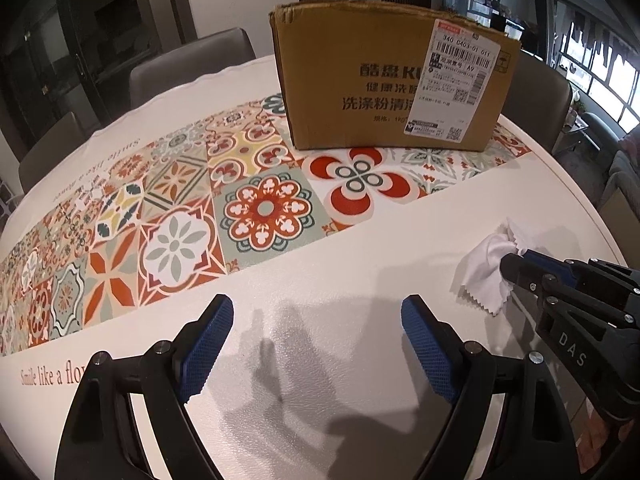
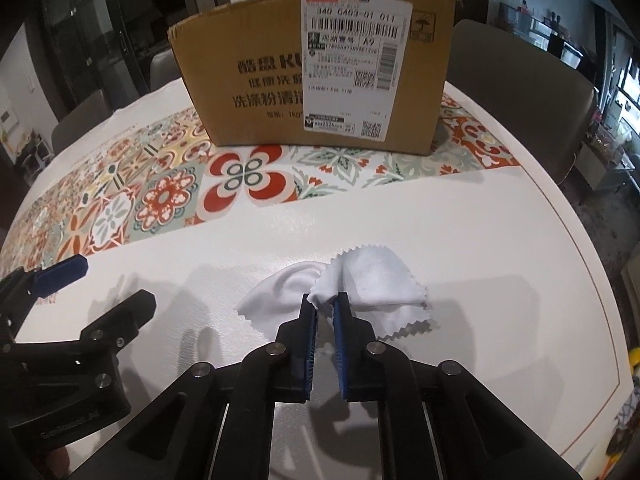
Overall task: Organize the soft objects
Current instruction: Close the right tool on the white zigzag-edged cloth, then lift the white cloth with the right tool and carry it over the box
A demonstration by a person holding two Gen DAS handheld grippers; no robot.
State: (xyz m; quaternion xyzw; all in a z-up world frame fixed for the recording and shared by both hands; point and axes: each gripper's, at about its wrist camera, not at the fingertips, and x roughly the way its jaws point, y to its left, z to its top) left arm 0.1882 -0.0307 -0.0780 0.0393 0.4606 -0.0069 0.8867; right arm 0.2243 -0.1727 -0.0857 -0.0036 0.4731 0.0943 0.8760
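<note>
A brown cardboard box [image 2: 316,72] stands upright at the top centre of the right wrist view, on the patterned strip of the worktop [image 2: 500,240], with a white shipping label [image 2: 356,60] on its near face and printed dark characters to the label's left. Nothing lies between the box and the white cloth [image 2: 360,280], which sits on the plain white part of the worktop in the lower middle of that frame, its zigzag-cut edges spread to both sides.

The right claw [image 2: 325,300] is closed on a bunched fold at the cloth's middle, its blue pads pinching the fabric. In the left wrist view the same cloth [image 1: 486,264] shows at the right edge. The left claw [image 1: 318,312] stands wide apart at the bottom of its own frame, with only bare worktop and shadows between the pads.

The worktop is white with rounded edges; a band of coloured floral tiles [image 1: 160,208] runs across it, and the printed words "Smile like a flo..." [image 1: 52,376] show at lower left. Grey chairs [image 1: 192,68] stand behind it. Windows [image 1: 600,72] brighten the upper right of the dim room.
</note>
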